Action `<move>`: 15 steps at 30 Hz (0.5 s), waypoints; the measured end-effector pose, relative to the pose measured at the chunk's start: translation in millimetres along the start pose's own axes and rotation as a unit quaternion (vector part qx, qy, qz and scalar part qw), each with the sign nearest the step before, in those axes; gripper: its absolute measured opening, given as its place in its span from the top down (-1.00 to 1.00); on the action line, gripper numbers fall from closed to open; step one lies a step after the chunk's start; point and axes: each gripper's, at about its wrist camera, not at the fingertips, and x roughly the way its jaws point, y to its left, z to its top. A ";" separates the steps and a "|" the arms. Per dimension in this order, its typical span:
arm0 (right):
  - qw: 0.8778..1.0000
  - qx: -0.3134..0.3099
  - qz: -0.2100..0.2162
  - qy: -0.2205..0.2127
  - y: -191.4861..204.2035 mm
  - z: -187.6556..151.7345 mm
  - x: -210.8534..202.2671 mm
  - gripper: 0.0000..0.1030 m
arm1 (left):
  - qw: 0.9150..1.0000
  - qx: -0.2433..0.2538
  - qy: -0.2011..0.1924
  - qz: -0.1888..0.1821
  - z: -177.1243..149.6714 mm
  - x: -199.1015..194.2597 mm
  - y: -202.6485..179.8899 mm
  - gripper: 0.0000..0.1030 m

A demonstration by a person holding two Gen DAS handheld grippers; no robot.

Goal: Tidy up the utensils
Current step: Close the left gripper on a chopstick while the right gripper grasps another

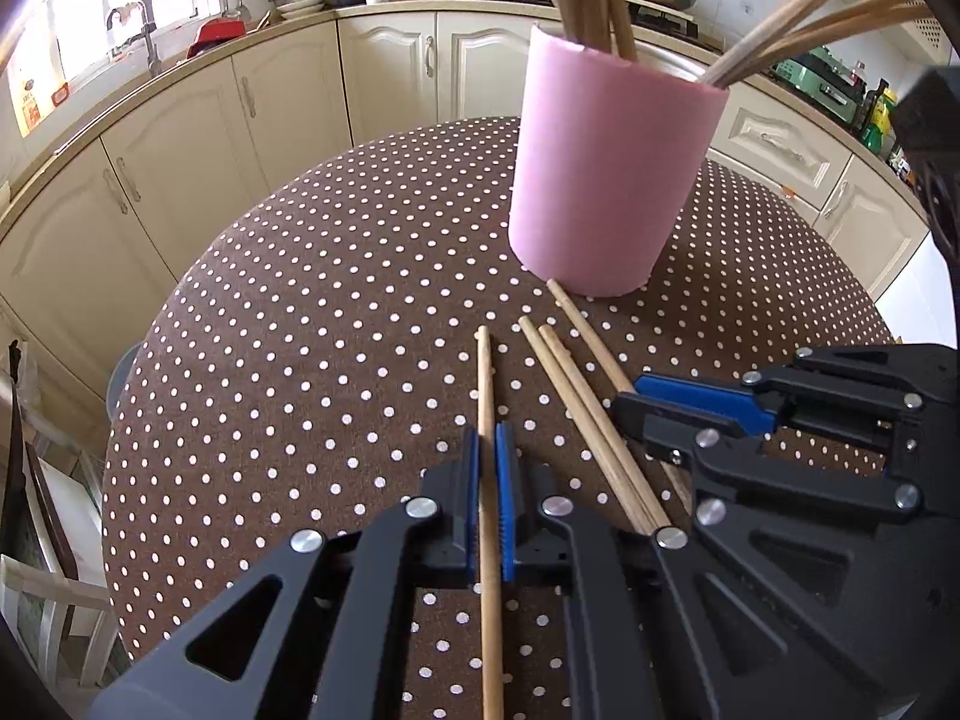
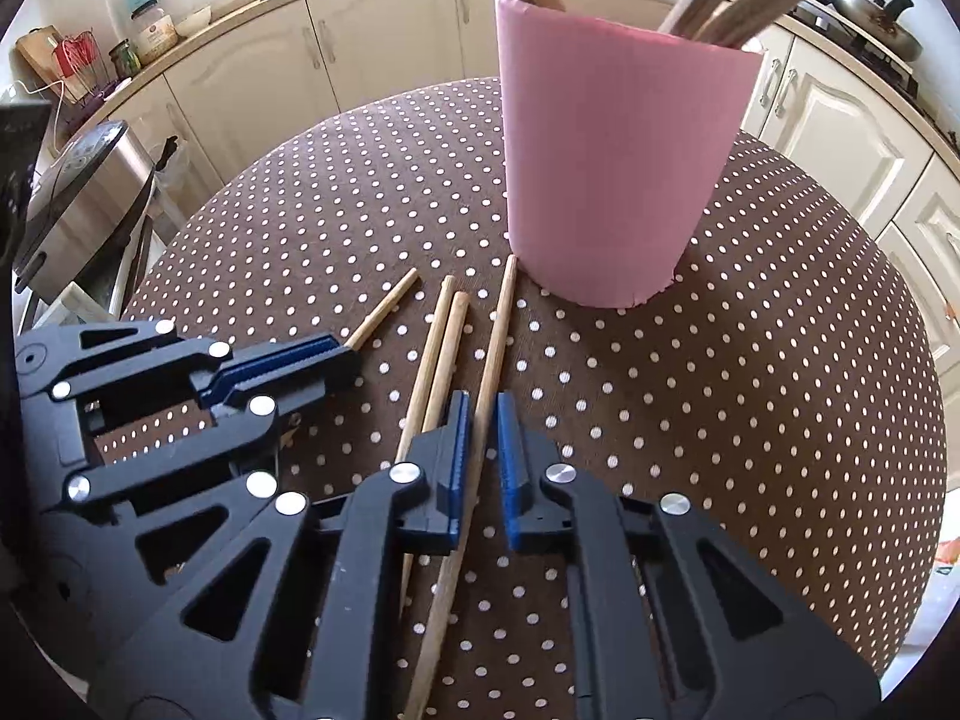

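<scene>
Now both your grippers straddle chopsticks on the spotted tabletop (image 1: pixel 300 300).
Your left gripper (image 1: pixel 487 438) has its fingers pinched narrow on one chopstick (image 1: pixel 485 384); your right gripper (image 2: pixel 480 414) has its fingers slightly apart around another chopstick (image 2: pixel 498 324). Each stick's long axis runs between the fingers, pointing ahead toward the pink cup (image 1: pixel 606 180).

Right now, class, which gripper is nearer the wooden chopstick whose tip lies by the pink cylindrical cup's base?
Right. The right gripper straddles that chopstick; the left gripper sits beyond the loose pair, clamped on another chopstick.
</scene>
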 end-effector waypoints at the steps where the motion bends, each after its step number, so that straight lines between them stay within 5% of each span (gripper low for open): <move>1: 1.000 0.001 0.001 0.000 -0.2 1.7 0.6 0.84 | 1.000 -0.001 -0.001 0.000 -0.2 0.0 1.4 0.88; 15: 0.996 0.031 0.061 -0.064 -9.4 4.5 -51.0 0.89 | 0.998 -0.016 -0.058 -0.027 8.2 -58.1 11.4 0.88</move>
